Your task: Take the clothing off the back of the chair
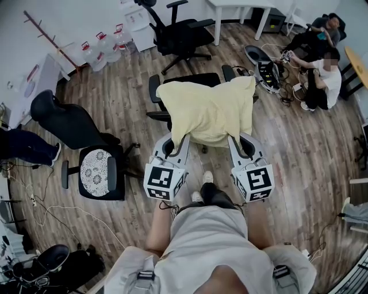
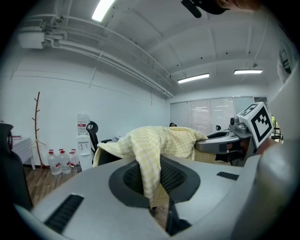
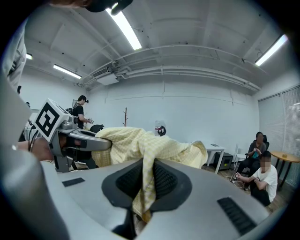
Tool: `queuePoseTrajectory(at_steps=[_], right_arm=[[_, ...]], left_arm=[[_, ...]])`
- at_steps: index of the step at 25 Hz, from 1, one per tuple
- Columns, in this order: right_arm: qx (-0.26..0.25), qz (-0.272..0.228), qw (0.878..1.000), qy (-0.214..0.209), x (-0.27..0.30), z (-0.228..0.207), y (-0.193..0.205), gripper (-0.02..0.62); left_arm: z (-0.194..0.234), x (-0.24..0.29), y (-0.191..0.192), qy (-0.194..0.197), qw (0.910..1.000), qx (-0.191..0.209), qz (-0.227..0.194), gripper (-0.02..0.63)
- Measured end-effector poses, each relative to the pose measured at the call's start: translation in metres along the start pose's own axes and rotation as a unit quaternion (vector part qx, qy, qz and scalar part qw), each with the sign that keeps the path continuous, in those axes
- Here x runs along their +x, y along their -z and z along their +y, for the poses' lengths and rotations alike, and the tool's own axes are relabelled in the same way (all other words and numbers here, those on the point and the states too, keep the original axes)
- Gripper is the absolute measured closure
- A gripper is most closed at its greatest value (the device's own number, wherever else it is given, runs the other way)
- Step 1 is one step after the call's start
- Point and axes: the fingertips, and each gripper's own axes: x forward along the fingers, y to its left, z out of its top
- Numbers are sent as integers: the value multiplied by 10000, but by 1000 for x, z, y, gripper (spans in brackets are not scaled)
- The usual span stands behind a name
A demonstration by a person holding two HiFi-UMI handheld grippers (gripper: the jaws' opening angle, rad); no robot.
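A pale yellow checked garment [image 1: 207,112] lies spread over the back of a black office chair [image 1: 190,79] in front of me. My left gripper [image 1: 181,139] is shut on the garment's near left edge. My right gripper [image 1: 234,139] is shut on its near right edge. In the left gripper view the cloth [image 2: 159,140] runs down between the jaws [image 2: 152,190], with the right gripper [image 2: 225,140] beside it. In the right gripper view the cloth [image 3: 140,145] is pinched the same way [image 3: 143,190], with the left gripper [image 3: 79,138] at the left. The chair's back is hidden under the fabric.
A second black chair [image 1: 86,143] stands at the left and a third [image 1: 181,31] at the back. Water bottles [image 1: 103,46] and a coat rack [image 1: 49,37] are by the far wall. Two people [image 1: 322,69] sit on the floor at the right among cables, near a white table [image 1: 241,8].
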Motion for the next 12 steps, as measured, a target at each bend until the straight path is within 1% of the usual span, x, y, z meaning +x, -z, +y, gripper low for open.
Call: queuePoseTrajectory(at_steps=[12], right_arm=[[-7, -76, 10000, 5, -20, 18, -3, 554]], left_arm=[[-11, -24, -2, 64, 9999, 23, -105, 554]])
